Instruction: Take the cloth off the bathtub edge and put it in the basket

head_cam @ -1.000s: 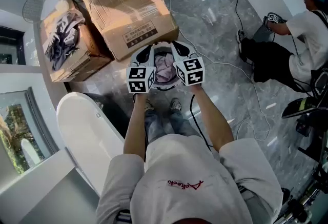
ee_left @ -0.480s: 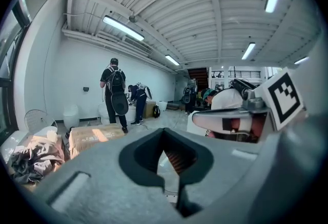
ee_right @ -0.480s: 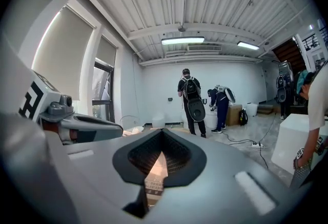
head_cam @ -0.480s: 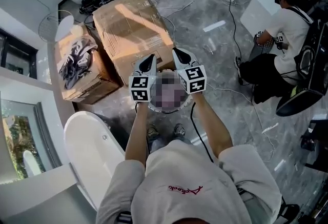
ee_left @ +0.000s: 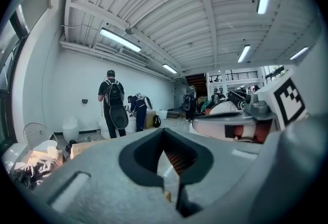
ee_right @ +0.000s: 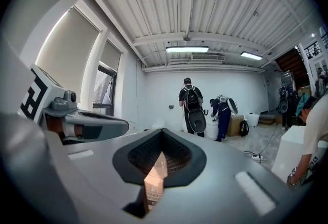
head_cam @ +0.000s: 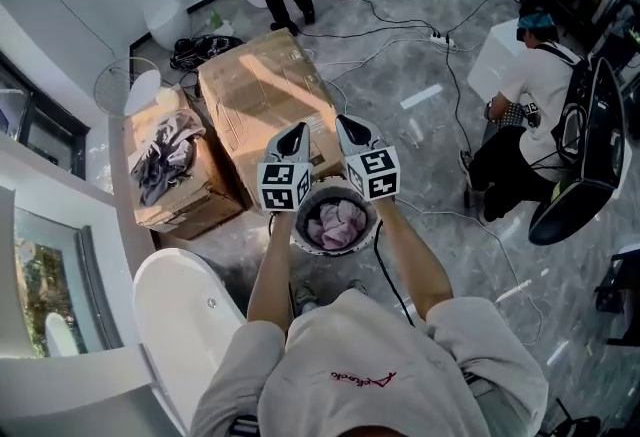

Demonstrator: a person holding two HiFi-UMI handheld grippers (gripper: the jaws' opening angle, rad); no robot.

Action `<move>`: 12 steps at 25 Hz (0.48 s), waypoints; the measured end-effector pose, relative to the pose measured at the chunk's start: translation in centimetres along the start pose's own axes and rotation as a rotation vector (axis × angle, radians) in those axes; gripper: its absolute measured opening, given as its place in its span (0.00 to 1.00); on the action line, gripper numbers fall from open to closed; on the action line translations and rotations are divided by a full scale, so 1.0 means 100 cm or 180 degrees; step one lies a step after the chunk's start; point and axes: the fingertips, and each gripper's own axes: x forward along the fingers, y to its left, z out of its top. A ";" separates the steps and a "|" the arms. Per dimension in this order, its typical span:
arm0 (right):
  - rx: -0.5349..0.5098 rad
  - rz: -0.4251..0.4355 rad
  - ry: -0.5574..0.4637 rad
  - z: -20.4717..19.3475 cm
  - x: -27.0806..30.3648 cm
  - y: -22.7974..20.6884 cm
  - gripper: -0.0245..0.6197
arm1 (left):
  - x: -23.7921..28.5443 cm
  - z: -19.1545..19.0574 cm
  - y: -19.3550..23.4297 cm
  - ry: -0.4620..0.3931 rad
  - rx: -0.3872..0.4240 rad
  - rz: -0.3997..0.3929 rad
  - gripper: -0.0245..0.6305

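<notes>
A round basket (head_cam: 300, 234) stands on the floor by my feet, with the pink cloth (head_cam: 336, 222) bunched inside it. Both grippers hang side by side above the basket and point away from me, about level. The left gripper (head_cam: 294, 134) is shut with nothing in it. The right gripper (head_cam: 351, 127) is also shut and empty. In the left gripper view the jaws (ee_left: 164, 136) meet in a closed seam, and the right gripper view shows the same (ee_right: 161, 138). The white bathtub (head_cam: 183, 323) lies at the lower left, its edge bare.
A large cardboard box (head_cam: 262, 97) lies just beyond the basket, and a smaller box (head_cam: 195, 195) with dark clothes stands to its left. A person (head_cam: 525, 110) sits on the floor at the right. Cables (head_cam: 430, 35) cross the grey floor. People stand at the back wall.
Both grippers have risen together, still shut, away from the basket. The cloth stays in the basket. My view has tilted up and shows more of the room.
</notes>
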 end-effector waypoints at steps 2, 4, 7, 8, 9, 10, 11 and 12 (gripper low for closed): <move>-0.0026 0.0005 -0.0025 0.007 0.001 0.002 0.05 | 0.000 0.010 0.001 -0.0044 0.0022 0.0004 0.04; -0.0051 0.0006 -0.0083 0.018 0.003 0.003 0.05 | 0.000 0.019 0.003 -0.0095 0.0050 0.0010 0.04; -0.0083 0.0006 -0.0167 0.033 0.003 0.005 0.05 | -0.001 0.031 0.005 -0.0153 0.0086 0.0024 0.04; -0.0098 0.0005 -0.0189 0.037 0.002 0.005 0.05 | -0.002 0.034 0.005 -0.0165 0.0101 0.0030 0.04; -0.0117 0.0002 -0.0206 0.040 0.000 0.005 0.05 | -0.002 0.036 0.004 -0.0169 0.0120 0.0036 0.04; -0.0137 -0.0004 -0.0216 0.042 -0.002 0.004 0.05 | -0.003 0.037 0.002 -0.0168 0.0138 0.0041 0.04; -0.0152 -0.0009 -0.0220 0.044 -0.004 0.003 0.05 | -0.004 0.037 0.000 -0.0165 0.0149 0.0042 0.04; -0.0159 -0.0016 -0.0222 0.044 -0.006 0.003 0.05 | -0.004 0.037 -0.002 -0.0163 0.0153 0.0042 0.04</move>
